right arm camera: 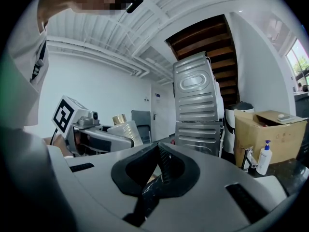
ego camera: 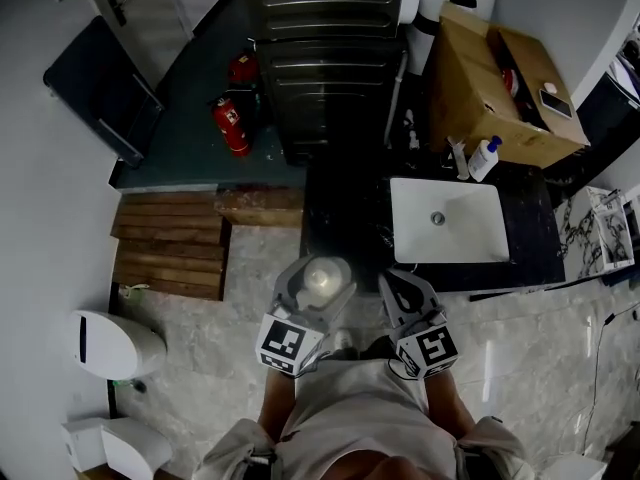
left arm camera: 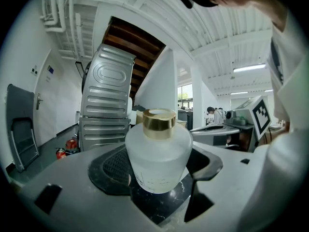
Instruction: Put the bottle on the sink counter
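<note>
A squat frosted-glass bottle with a gold cap stands upright between the jaws of my left gripper, which is shut on it. In the head view the bottle and left gripper hang just in front of the black sink counter, over the marble floor. My right gripper is beside it on the right, also short of the counter's front edge. Its jaws meet at the tips with nothing between them. The right gripper view shows the bottle off to its left.
A white basin is set in the counter, with a faucet and a soap dispenser behind it. A cardboard box and stacked steel appliances stand beyond. Wooden steps and fire extinguishers lie left.
</note>
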Available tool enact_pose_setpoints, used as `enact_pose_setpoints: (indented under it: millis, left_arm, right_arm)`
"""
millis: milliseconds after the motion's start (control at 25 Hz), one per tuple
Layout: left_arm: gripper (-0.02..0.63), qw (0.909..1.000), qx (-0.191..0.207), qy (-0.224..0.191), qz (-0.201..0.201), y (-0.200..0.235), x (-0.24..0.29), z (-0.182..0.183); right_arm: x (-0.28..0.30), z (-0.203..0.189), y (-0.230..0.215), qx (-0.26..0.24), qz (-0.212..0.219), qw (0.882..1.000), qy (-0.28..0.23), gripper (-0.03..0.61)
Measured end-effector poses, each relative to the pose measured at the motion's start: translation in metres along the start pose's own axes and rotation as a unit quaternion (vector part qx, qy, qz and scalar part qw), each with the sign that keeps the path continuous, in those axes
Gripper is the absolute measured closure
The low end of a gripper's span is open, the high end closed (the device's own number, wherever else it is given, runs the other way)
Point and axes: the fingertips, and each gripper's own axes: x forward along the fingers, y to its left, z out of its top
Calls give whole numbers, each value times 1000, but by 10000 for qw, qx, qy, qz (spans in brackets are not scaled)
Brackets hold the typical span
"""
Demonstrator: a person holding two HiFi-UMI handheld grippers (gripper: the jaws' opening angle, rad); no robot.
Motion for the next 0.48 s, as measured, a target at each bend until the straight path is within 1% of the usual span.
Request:
enact_pose_setpoints:
  millis: [280,480]
  left_arm:
    - [285,9999,-50,49,-104,11,13,-4]
    - [285,9998,-80,147,-101,16,25,-5]
  right_arm:
    - [10,-5,-8,40,-119,9999,93,581]
    - [20,-12,-18,121,-99,9998,157,581]
